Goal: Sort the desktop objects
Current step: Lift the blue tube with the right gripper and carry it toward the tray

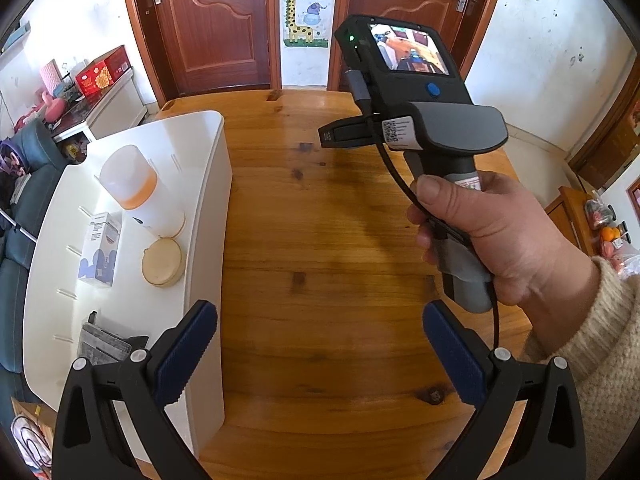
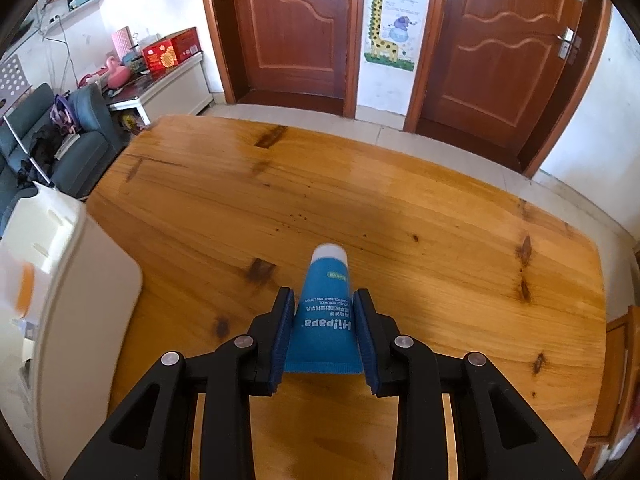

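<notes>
My right gripper (image 2: pixel 323 312) is shut on a blue Hiipapa tube (image 2: pixel 325 320) with a white cap, held above the wooden table (image 2: pixel 360 208). In the left wrist view I see the right gripper's handle and screen unit (image 1: pixel 416 92) in a hand, over the table's right half. My left gripper (image 1: pixel 320 344) is open and empty, beside the right wall of a white storage box (image 1: pixel 208 216). The box holds a white bottle with an orange band (image 1: pixel 136 184), a round wooden piece (image 1: pixel 163 262), a small white and blue carton (image 1: pixel 100 248) and a grey packet (image 1: pixel 102 346).
The white box also shows at the left edge of the right wrist view (image 2: pixel 60 300). Two brown doors (image 2: pixel 500 60) and a giraffe height chart (image 2: pixel 390 16) stand beyond the table. A sofa (image 2: pixel 72 140) and a low cabinet (image 2: pixel 168 80) are at the far left.
</notes>
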Available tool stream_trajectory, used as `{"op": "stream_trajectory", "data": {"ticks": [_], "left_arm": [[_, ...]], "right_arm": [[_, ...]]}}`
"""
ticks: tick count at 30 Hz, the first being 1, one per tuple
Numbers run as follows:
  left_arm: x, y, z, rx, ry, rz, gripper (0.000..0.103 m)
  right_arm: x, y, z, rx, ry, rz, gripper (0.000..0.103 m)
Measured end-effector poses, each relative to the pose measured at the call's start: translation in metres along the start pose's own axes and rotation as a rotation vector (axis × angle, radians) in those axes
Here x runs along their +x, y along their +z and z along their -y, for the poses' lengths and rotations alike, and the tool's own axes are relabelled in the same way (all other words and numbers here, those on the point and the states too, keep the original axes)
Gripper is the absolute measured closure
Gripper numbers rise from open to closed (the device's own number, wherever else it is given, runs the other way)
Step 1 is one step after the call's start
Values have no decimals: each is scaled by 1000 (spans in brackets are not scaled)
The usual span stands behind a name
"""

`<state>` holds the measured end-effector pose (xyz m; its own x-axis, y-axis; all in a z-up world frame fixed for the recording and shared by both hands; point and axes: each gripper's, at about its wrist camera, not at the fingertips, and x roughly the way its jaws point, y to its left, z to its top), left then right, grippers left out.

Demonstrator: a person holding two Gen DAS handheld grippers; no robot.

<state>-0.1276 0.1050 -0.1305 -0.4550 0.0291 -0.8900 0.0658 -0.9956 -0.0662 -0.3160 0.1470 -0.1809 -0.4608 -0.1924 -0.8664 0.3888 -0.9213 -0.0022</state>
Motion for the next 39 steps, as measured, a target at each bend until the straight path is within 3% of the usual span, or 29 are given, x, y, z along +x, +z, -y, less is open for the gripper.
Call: {"op": "stream_trajectory", "data": {"ticks": [2, 3, 16, 19, 21, 22, 39], "left_arm": [[-3, -1, 0, 3, -1, 4, 0], [-4, -1, 0, 4, -1, 6, 0], [-14, -10, 2, 15, 2, 21, 0], [-13, -11, 0, 10, 3, 17, 0], [-12, -12, -2, 4, 2, 14, 0], [-11, -12, -3, 4, 4, 14, 0], [-14, -12, -10, -2, 17, 23, 0]], "right_arm": [[-8, -1, -1, -1, 8, 8, 78], [-11, -2, -2, -1, 14, 8, 100], [-23, -10, 1, 18, 32, 9, 100], [-19, -9, 8, 58, 66, -4, 93], [-12, -9, 12, 88, 82, -26, 74], [-10, -11, 13, 95, 87, -31, 71], [20, -24, -12, 87, -3, -79, 68]]}}
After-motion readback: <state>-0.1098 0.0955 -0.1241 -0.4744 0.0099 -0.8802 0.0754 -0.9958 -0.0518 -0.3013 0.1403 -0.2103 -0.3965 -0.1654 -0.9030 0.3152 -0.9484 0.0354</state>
